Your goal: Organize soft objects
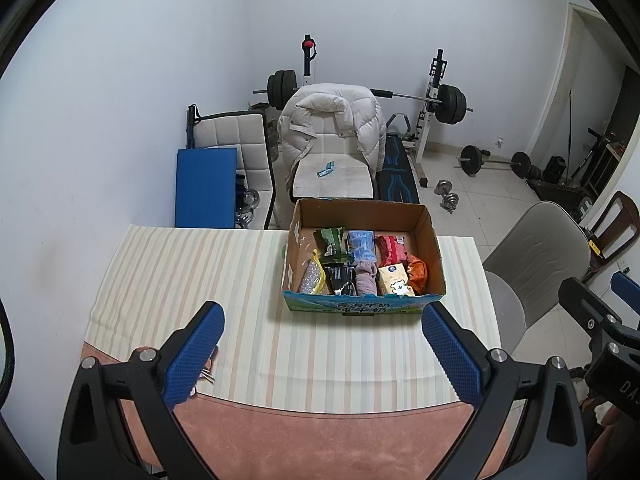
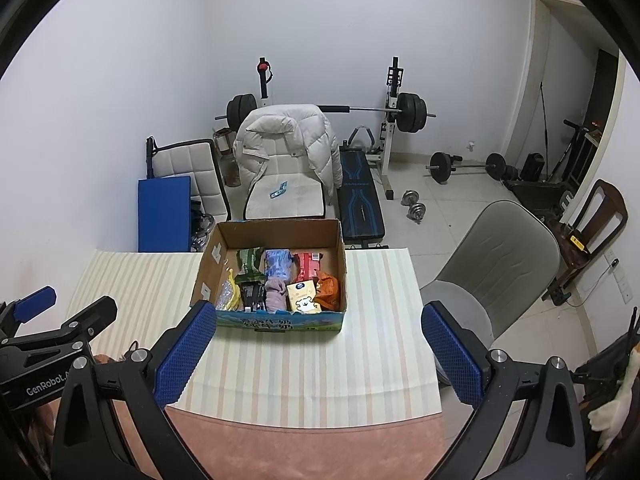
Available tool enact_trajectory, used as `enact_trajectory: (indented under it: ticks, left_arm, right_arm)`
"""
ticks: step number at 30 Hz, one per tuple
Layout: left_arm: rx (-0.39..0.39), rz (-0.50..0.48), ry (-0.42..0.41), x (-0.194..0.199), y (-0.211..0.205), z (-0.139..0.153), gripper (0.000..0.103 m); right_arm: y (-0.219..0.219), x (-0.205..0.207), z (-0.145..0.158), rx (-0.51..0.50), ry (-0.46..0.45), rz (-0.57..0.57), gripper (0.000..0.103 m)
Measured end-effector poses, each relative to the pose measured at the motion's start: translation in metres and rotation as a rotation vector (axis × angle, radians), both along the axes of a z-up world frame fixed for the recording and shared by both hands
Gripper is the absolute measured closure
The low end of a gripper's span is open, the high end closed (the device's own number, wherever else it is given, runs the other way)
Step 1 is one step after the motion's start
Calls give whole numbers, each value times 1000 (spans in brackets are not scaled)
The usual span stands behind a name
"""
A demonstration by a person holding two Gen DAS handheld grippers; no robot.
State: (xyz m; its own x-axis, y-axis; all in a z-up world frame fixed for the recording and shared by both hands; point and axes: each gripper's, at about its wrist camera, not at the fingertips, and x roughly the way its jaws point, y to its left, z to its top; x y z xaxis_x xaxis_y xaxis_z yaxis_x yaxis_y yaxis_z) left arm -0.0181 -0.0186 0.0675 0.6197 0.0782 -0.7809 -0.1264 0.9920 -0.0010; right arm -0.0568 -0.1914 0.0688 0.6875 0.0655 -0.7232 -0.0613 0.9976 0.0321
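- Left claw [image 1: 322, 354] and right claw [image 2: 316, 354] both hang spread wide and empty above the near tabletop [image 1: 320, 360].
- Farther on, the cardboard box [image 1: 434, 248] holds soft packets, side by side.
- The folded mauve cloth [image 1: 366, 280] looks light and limp; pinch its bunched middle, probably.

Both wrist cameras looked down from above the table's near edge toward the cardboard box [image 1: 362, 240], the left view slightly nearer; both shared the box [image 2: 276, 240] and weight bench behind it.
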Motion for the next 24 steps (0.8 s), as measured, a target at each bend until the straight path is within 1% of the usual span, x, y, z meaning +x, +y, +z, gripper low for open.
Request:
enact_trajectory:
  ticks: [24]
  left_arm:
    - [0,-1,2,0,-1,0,2]
  right_arm:
    - [0,0,1,4,0,-5,0]
